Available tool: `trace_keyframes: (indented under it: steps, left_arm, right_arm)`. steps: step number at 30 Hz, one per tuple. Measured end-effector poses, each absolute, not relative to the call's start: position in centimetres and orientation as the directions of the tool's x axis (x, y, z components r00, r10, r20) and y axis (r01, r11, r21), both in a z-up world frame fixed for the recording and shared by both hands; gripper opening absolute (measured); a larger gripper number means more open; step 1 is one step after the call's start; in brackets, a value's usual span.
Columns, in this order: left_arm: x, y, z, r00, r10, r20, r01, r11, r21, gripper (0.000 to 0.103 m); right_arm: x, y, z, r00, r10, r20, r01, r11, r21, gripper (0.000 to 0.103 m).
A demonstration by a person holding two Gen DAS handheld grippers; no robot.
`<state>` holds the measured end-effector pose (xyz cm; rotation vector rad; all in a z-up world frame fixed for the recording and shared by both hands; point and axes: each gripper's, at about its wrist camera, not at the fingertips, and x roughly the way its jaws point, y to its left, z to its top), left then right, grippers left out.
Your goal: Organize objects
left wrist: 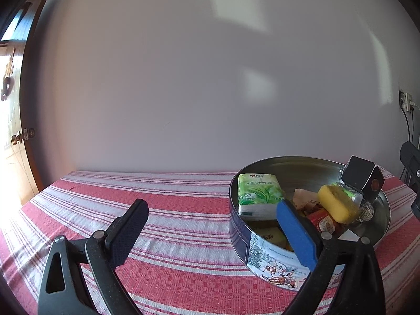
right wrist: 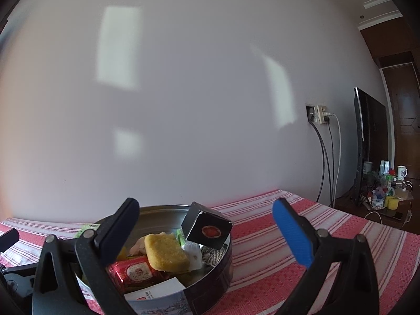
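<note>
A round tin (left wrist: 309, 225) on a red striped cloth (left wrist: 168, 210) is seen at 3 o'clock of the left gripper (left wrist: 210, 233), holding tissues, sponge and can. Both grippers (right wrist: 207, 233) are spread wide, empty. The black box (right wrist: 207, 225) perched on the rim should be nudged inward gently.

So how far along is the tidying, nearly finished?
Looks nearly finished. The round tin already holds the tissue pack, yellow sponge, red can and more. The black box leans on the rim, not lying flat. Both claws, left and right, are open and empty. The striped tablecloth shows nothing loose.
</note>
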<state>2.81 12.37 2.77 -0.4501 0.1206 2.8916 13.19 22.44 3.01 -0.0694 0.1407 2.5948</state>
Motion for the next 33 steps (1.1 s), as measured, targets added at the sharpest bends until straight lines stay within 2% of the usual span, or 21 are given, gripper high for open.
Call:
trace_keyframes:
  steps: [12,33]
  left_arm:
    - [3.43,12.27,2.92,-0.936,0.195,-0.293,-0.221,-0.974,0.058,0.101]
    - [3.15,12.37,2.82,-0.933,0.189,-0.307,-0.218,-0.974,0.064,0.101]
  right_arm:
    - [14.15,21.62,3.19,-0.858,0.512,-0.037,-0.513,-0.856,0.067,0.103]
    - [14.17,21.79,3.13,-0.864,0.502,-0.036,-0.503,-0.862,0.059,0.103]
